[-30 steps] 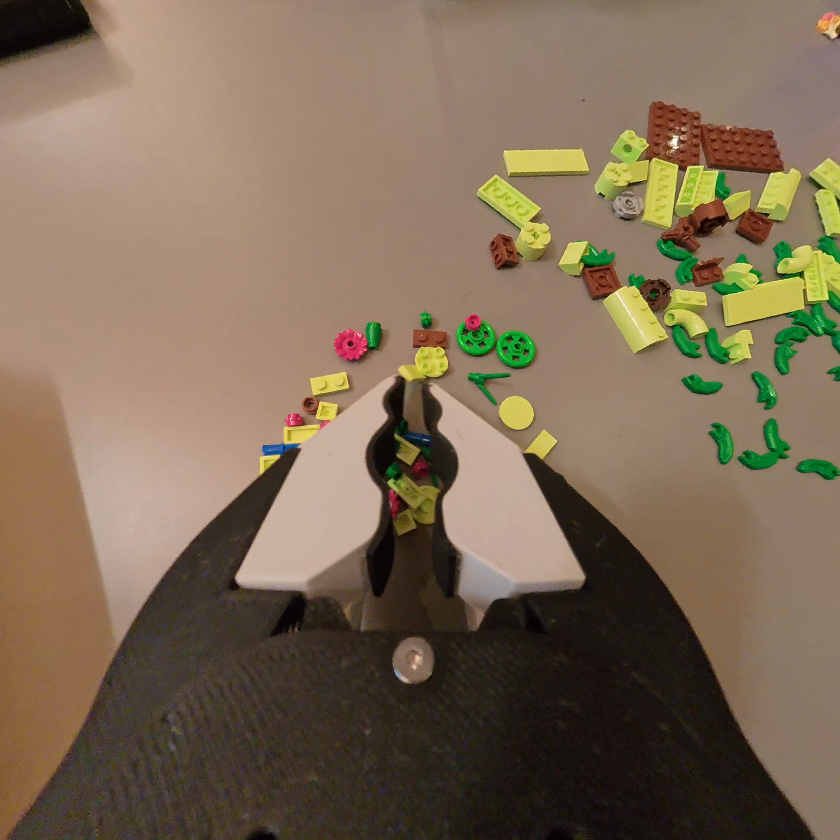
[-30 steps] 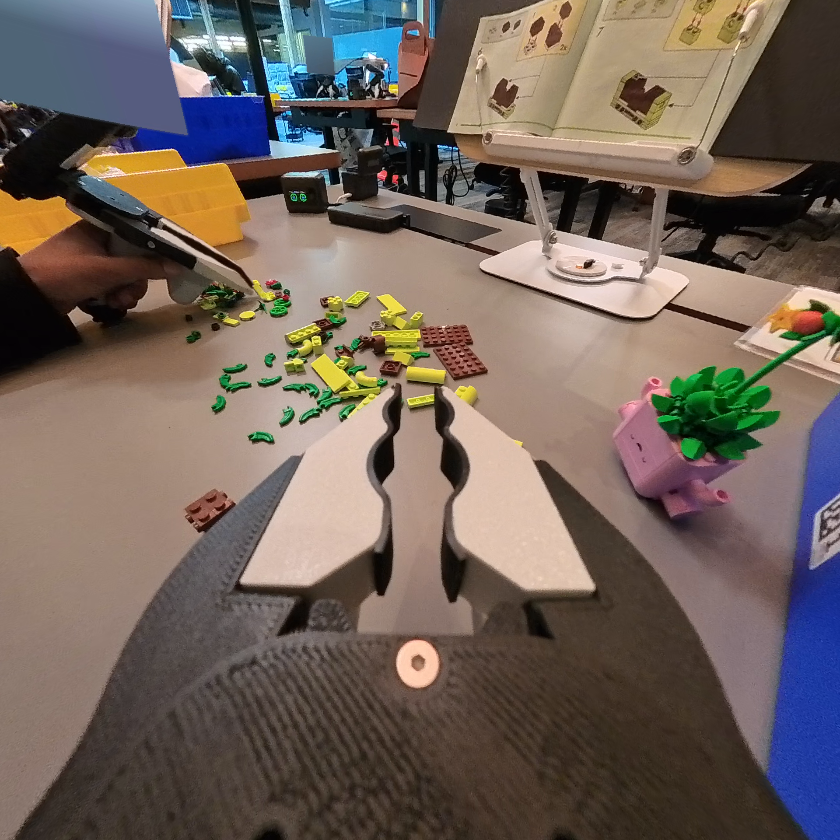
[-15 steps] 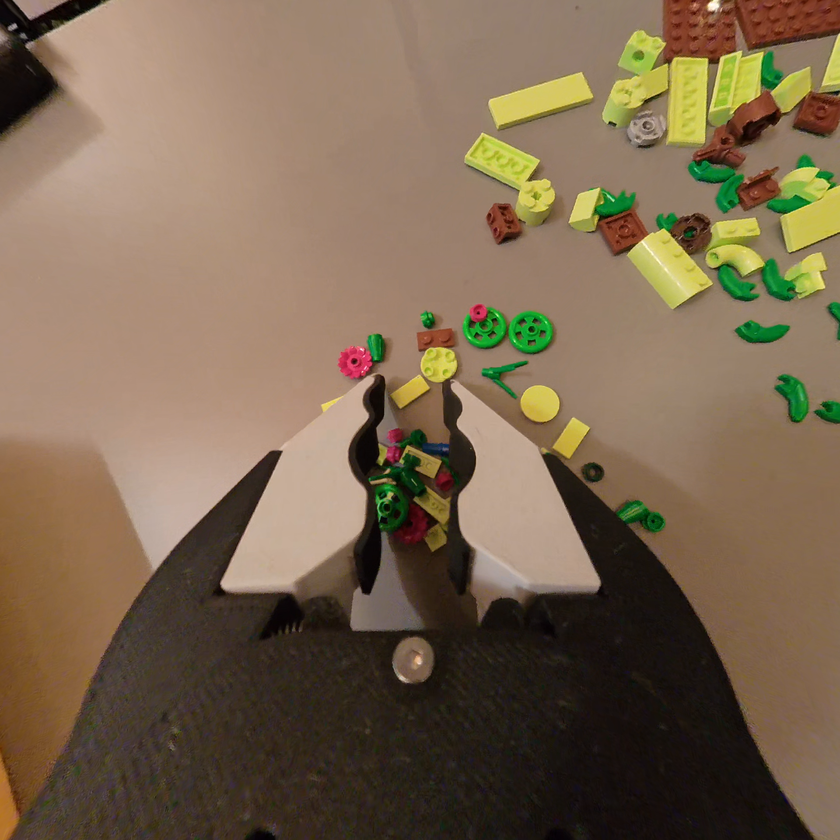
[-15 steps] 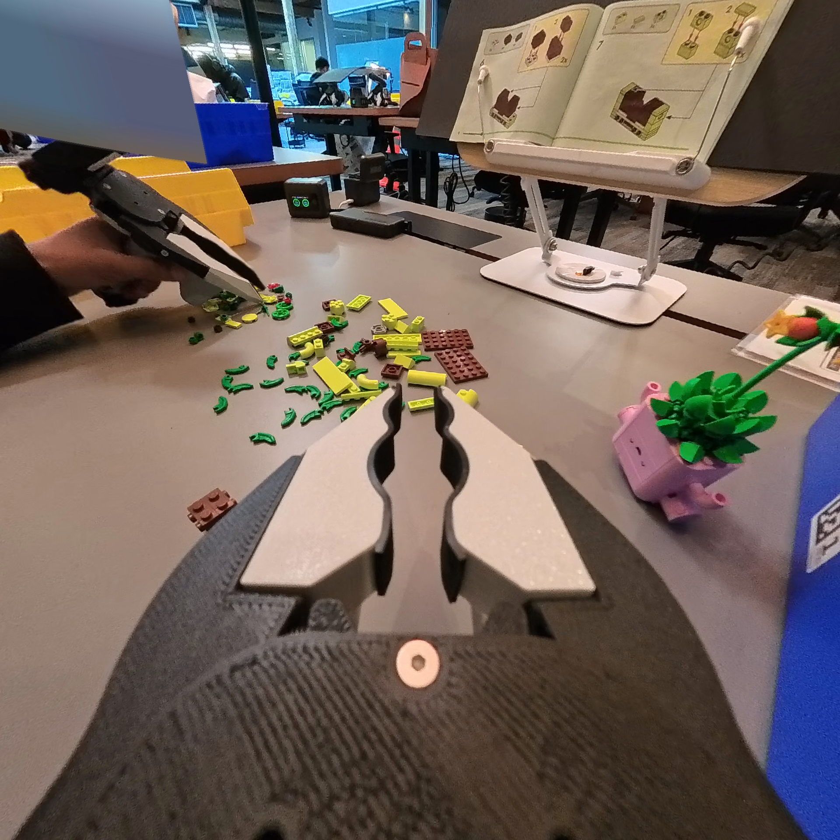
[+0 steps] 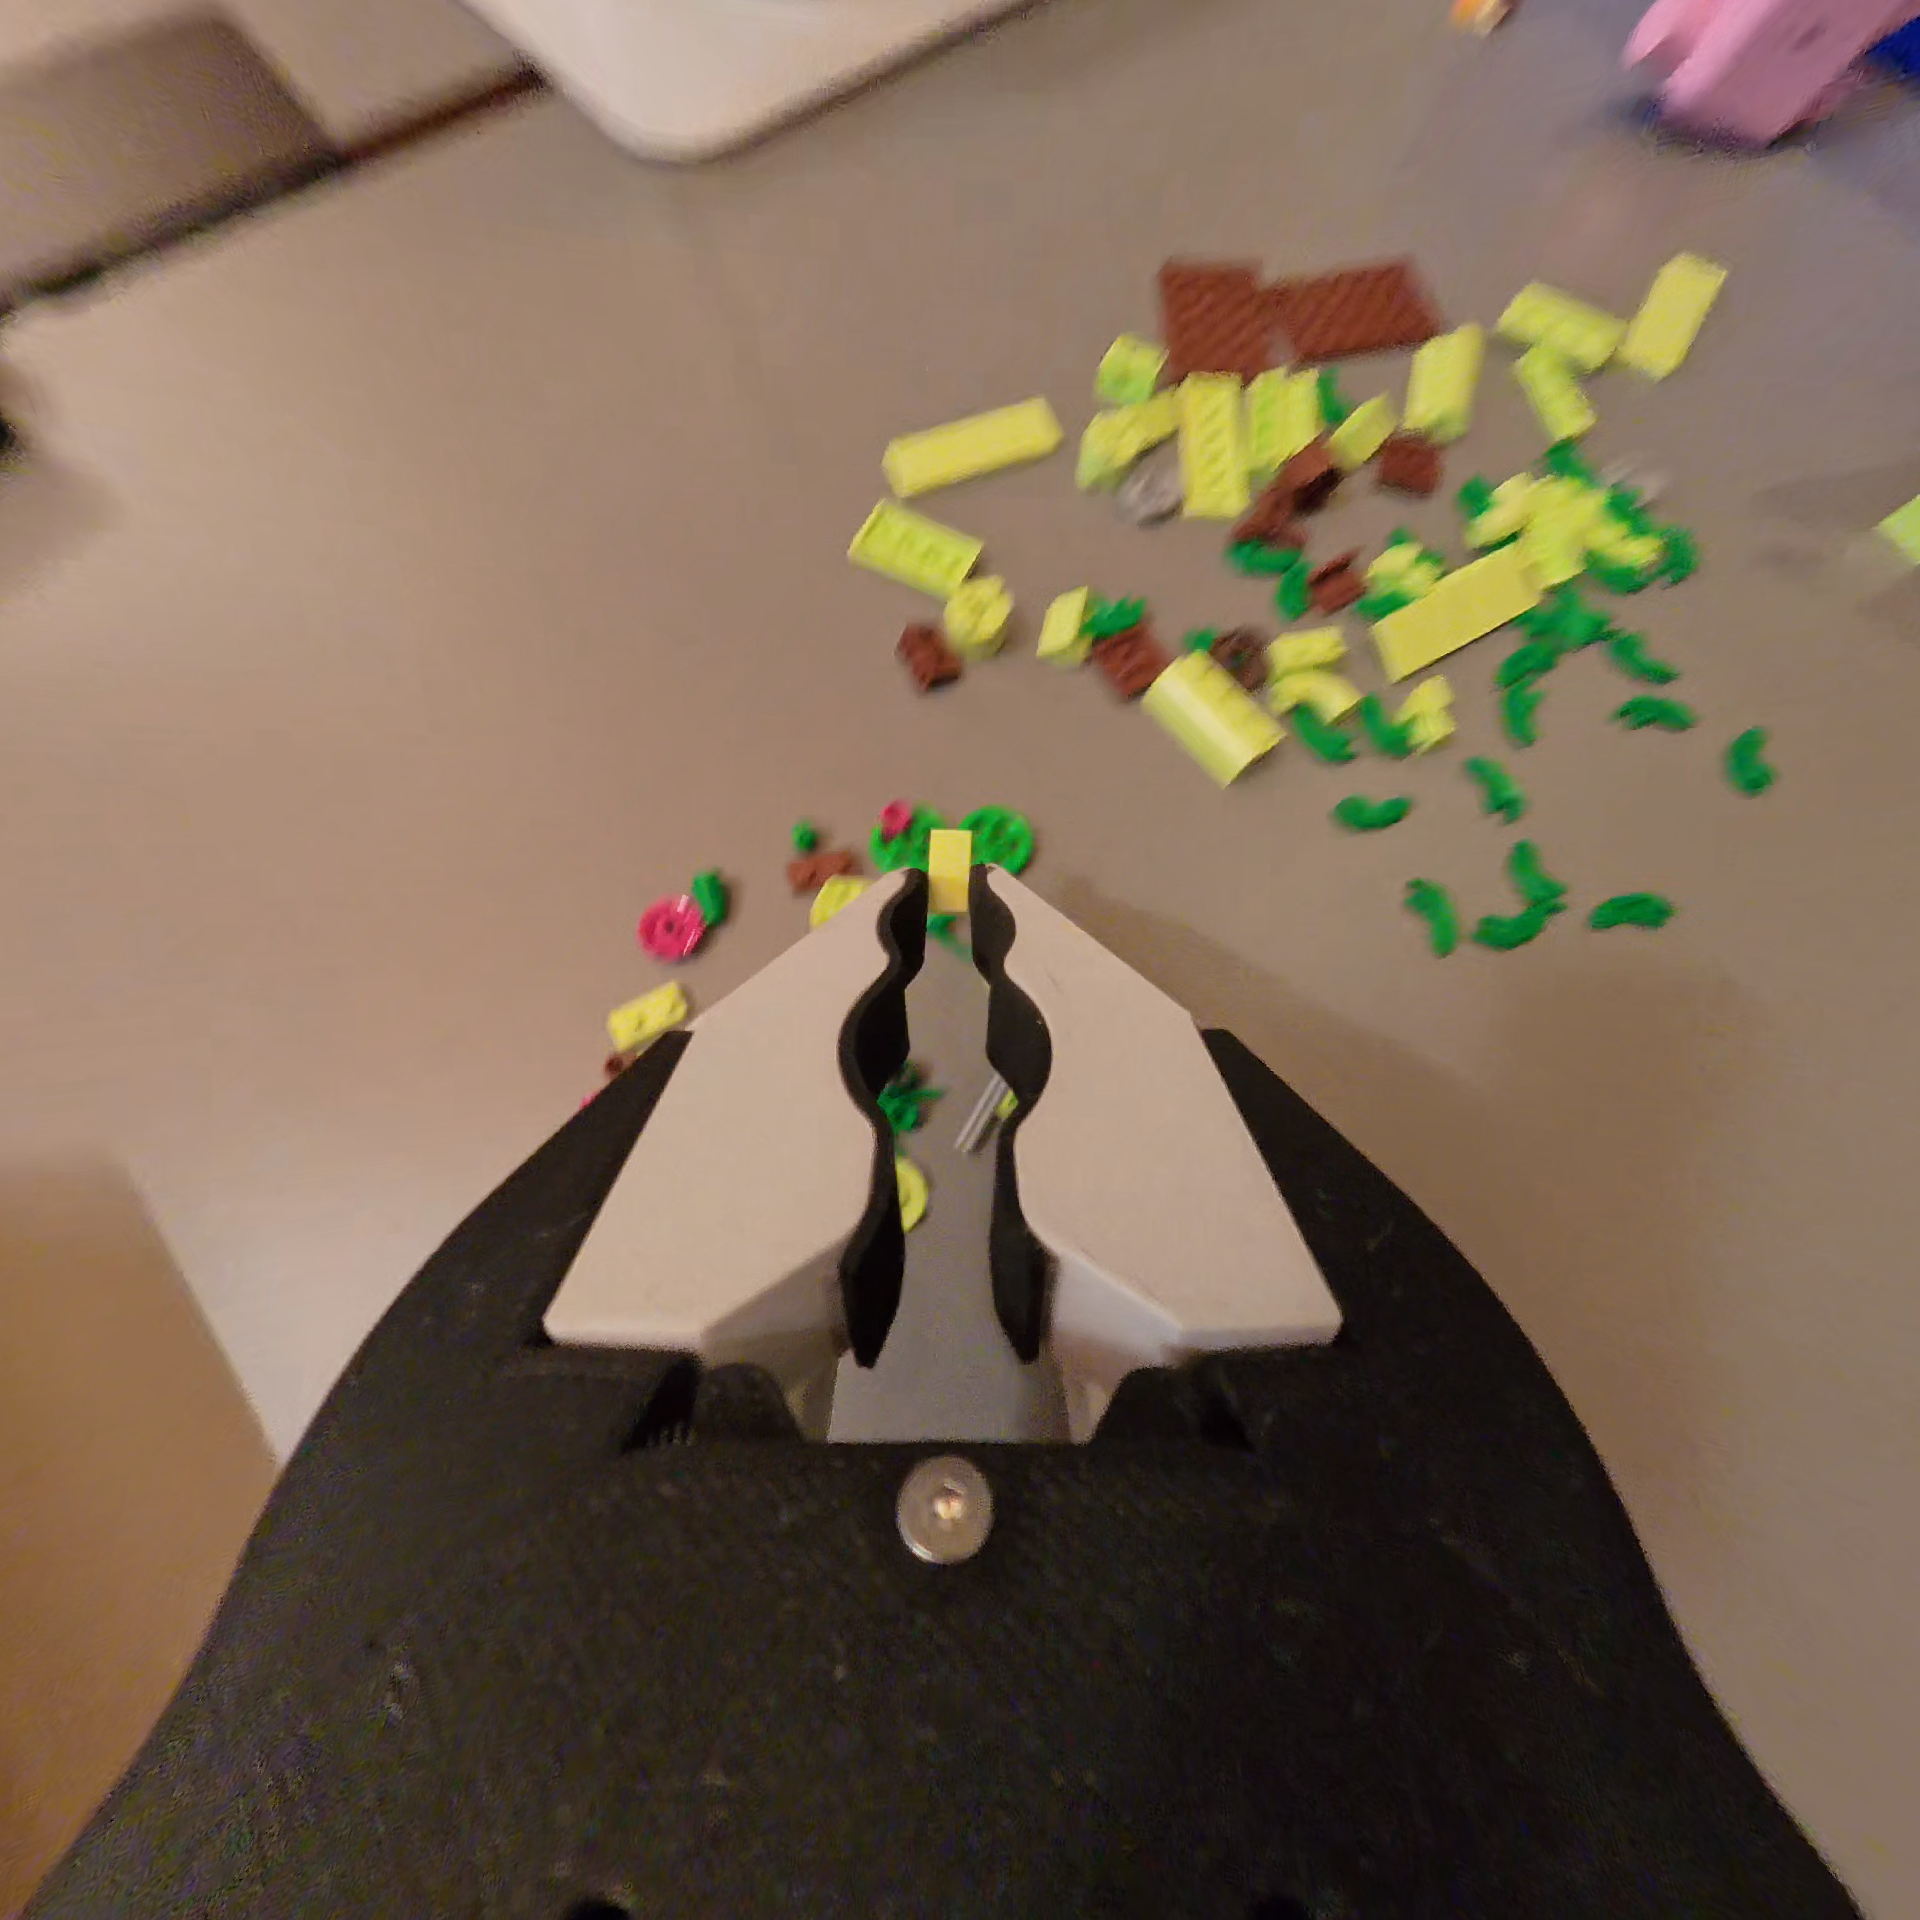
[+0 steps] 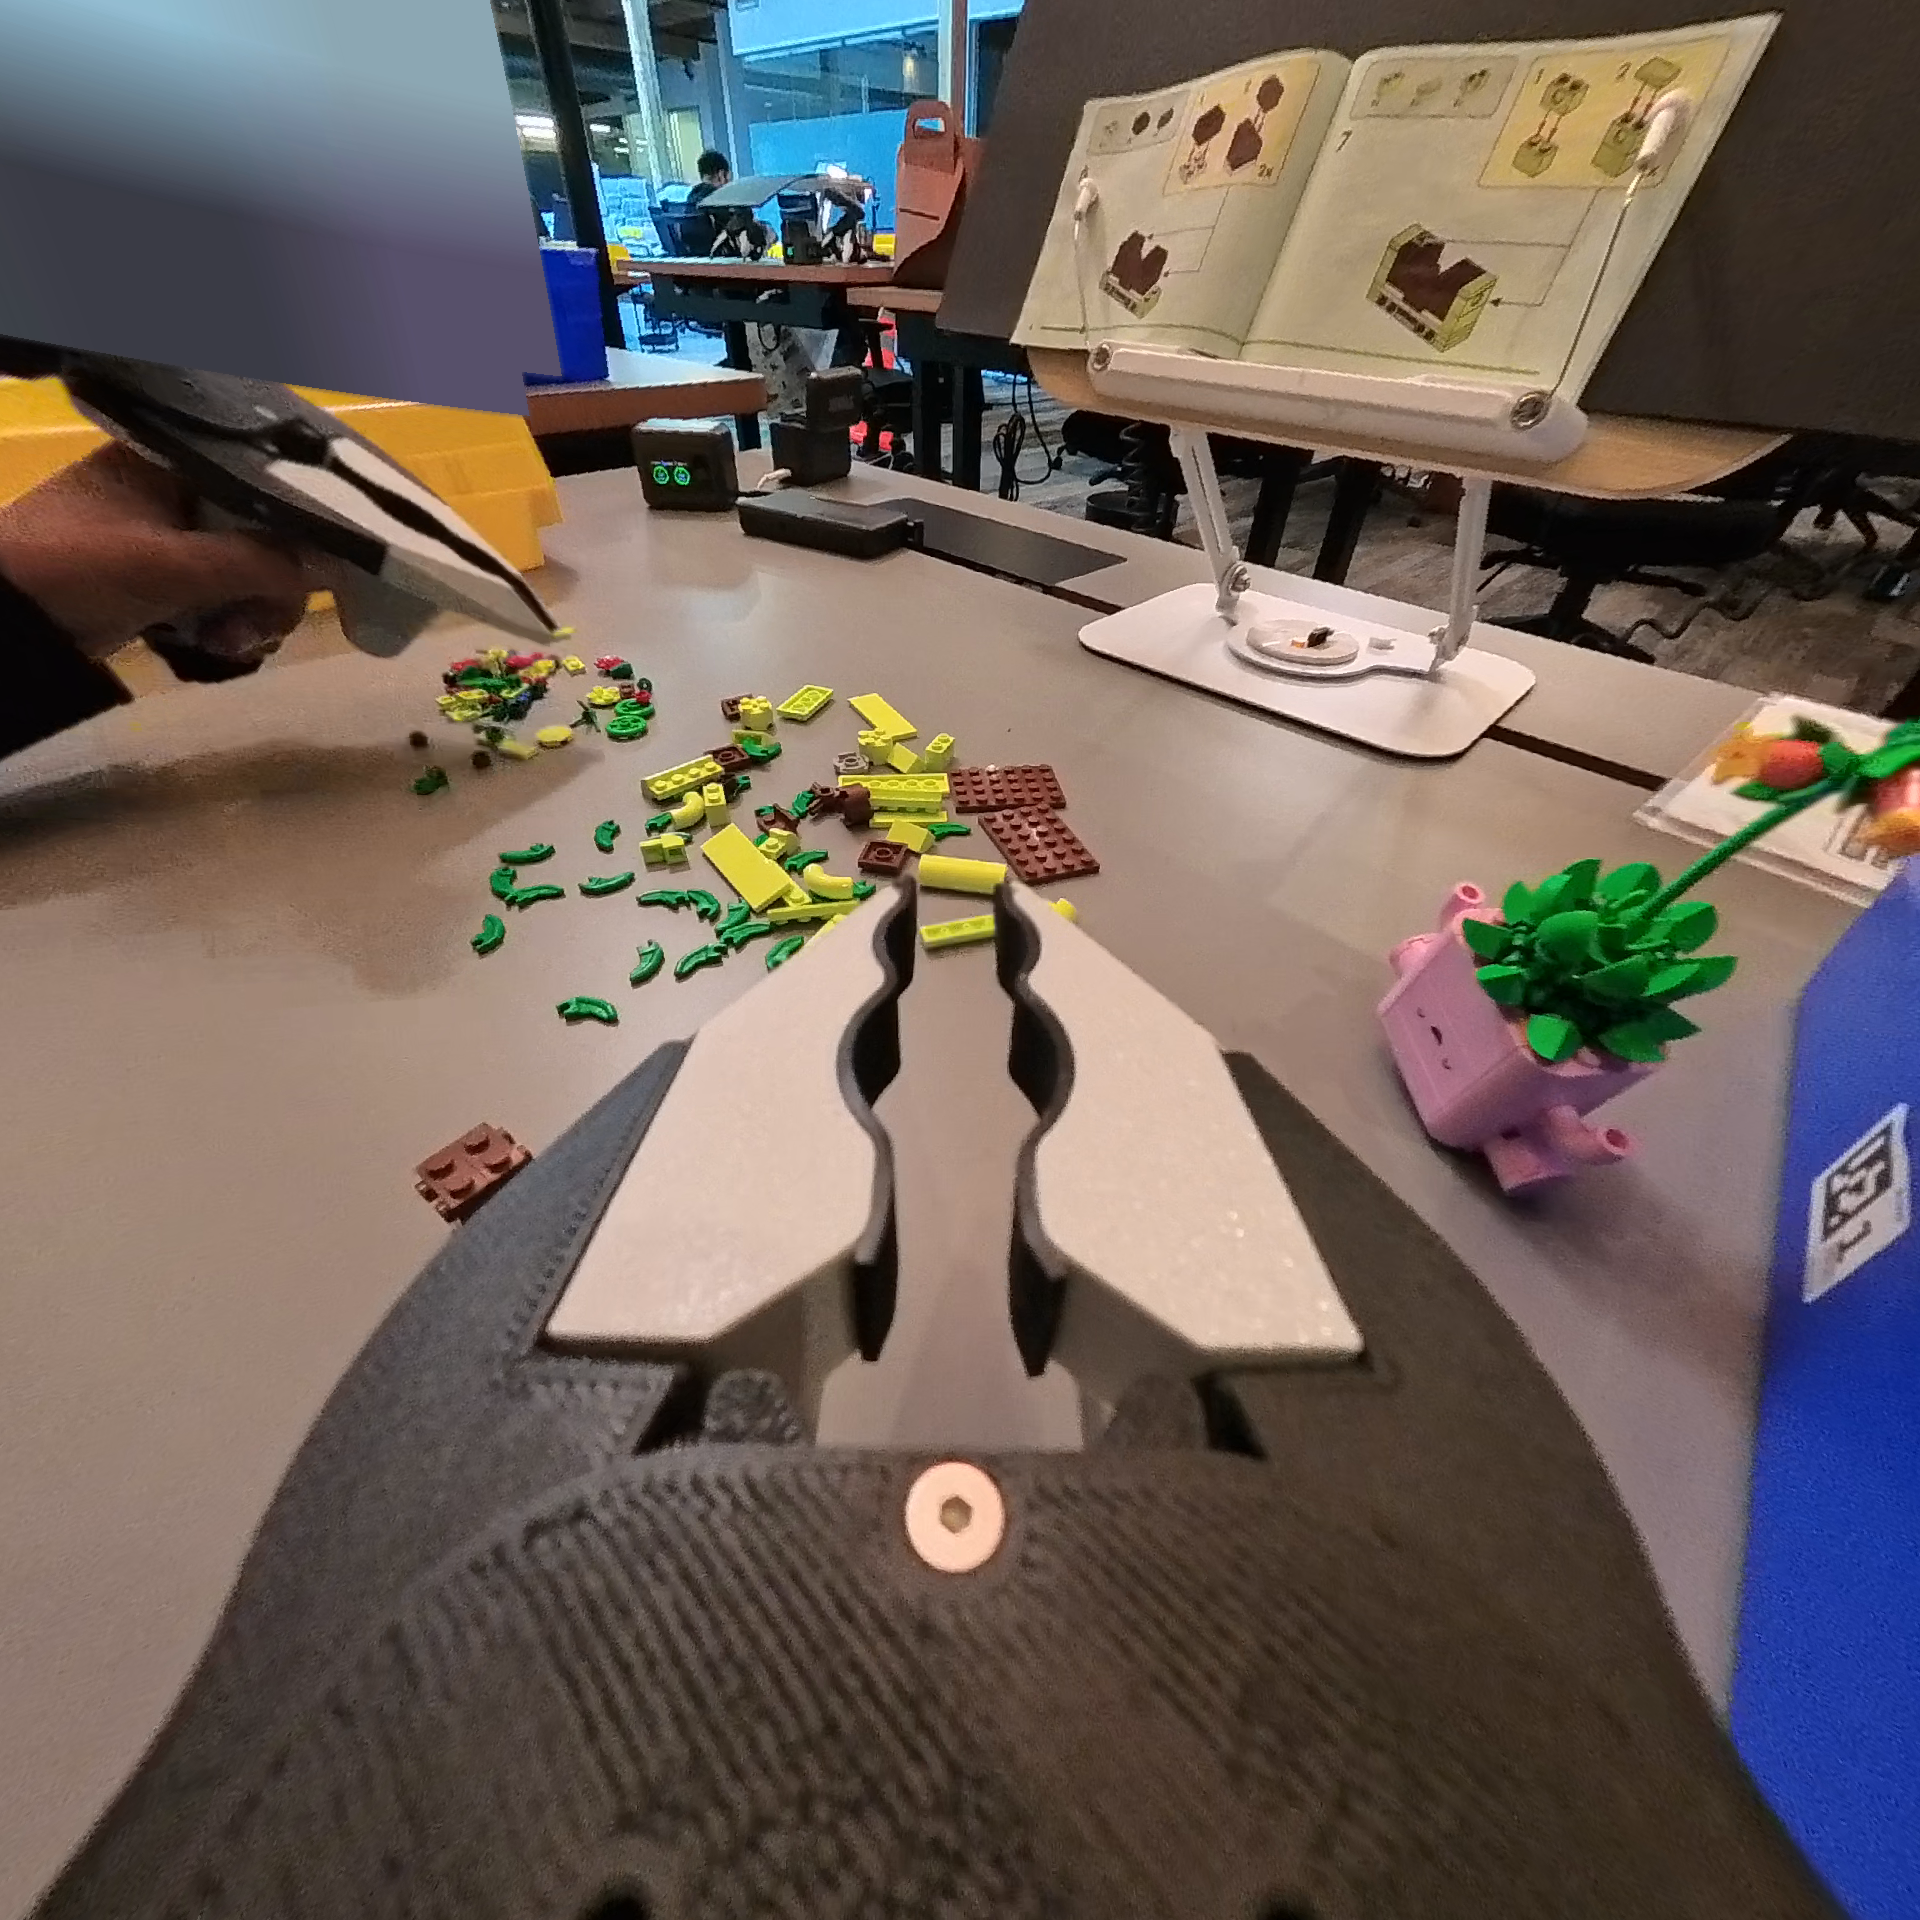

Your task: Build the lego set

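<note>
**An open office behind a grey table**

The grey table [image 6: 1195, 790] fills the foreground. Beyond it stand brown desks [image 6: 769, 272] with dark chairs [image 6: 1621, 540], yellow bins [image 6: 457, 468] at the left, and tall windows [image 6: 810, 62] showing bluish daylight.

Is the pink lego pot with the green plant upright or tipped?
Tipped: the pink lego pot leans, its green plant pointing sideways-up.

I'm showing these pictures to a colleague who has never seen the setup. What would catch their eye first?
Probably the left gripper, raised above the grey table with a small lime piece pinched at its tips. Next, the bright scatter of lime, green and brown lego pieces mid-table, and the pink pot with a green plant lying tilted at the right.
</note>
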